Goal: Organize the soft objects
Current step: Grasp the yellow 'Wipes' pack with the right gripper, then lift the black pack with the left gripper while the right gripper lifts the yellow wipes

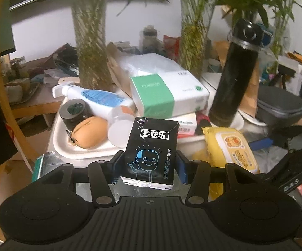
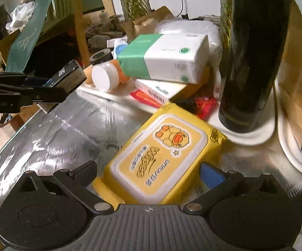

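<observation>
The left gripper clamps the light, squashy tissue pack by its sides, while the right gripper straddles, jaws wide, the limp wipes pack (grip across the short sides).

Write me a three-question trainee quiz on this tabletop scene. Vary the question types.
1. True or false: the left gripper is shut on the black tissue pack.
2. What lies between the right gripper's fingers? A) yellow wipes pack B) black flask C) green-and-white tissue box
3. What does the black flask stand on?

Key: 1. True. 2. A, the yellow wipes pack; the fingers look spread beside it, not pressing. 3. A white dish.
</observation>
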`<state>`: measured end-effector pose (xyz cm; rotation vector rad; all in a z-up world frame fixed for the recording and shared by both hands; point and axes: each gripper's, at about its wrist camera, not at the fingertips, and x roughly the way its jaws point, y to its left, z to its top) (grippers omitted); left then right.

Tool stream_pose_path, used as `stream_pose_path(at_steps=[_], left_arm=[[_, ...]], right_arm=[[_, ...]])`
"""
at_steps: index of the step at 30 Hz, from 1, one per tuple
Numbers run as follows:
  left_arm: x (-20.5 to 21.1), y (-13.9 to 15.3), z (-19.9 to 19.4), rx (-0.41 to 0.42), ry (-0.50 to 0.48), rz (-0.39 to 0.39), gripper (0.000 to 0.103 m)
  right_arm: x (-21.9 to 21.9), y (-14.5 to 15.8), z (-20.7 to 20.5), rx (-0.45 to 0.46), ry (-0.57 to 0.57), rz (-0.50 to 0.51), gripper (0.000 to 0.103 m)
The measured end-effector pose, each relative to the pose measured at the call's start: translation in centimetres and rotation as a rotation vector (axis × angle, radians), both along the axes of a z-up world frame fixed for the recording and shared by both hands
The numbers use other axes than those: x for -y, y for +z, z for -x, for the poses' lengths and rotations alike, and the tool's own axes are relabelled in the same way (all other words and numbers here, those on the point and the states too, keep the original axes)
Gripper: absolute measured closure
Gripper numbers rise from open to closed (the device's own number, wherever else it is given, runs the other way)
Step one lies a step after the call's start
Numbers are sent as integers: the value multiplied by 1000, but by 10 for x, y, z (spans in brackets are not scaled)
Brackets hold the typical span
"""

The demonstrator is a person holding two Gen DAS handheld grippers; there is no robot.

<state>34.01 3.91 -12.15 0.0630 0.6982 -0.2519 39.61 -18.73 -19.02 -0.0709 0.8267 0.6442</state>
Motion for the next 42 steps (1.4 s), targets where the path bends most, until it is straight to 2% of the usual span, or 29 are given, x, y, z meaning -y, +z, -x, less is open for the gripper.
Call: stream_pose_path(at_steps=[3,5,12,16,19,21,26,31,33,35,36,42], left_arm=[[-2,1,0,-1,13,19,53],[-2,0,-1,-4,19,22,53],[0,-2,1,-7,6,11,53],[0,-1,2,-6,-2,11,53],[-2,1,3,1,5,20,53],[-3,3,3,3,12,33,53],[-4,3,4,1,11,36,53],[-1,2,4,2,-2,24,53],[0,2,5,4,-5,20,53],[-1,1,5,1,-7,18,53],[-1,1,4,-2,-7,16,53],[0,3,7,-4,-18,14,53]], right_arm=[[-6,-2,-3,26,-29,24,0],[-13,-4,-4,55,-48,76,0],[-20,5,4,137,11,242,1],[-7,12,7,122,-28,345,2],[9,16,3,89,-116,384,4],[18,19,1,61,-167,373,4],[29,13,-10,-8,-244,234,2],[20,-6,-18,-36,-288,272,2],[19,-10,-18,-55,-306,276,6],[21,-11,-19,-87,-314,248,23],[23,-11,-19,-106,-319,223,28],[26,-7,-16,-121,-321,212,35]])
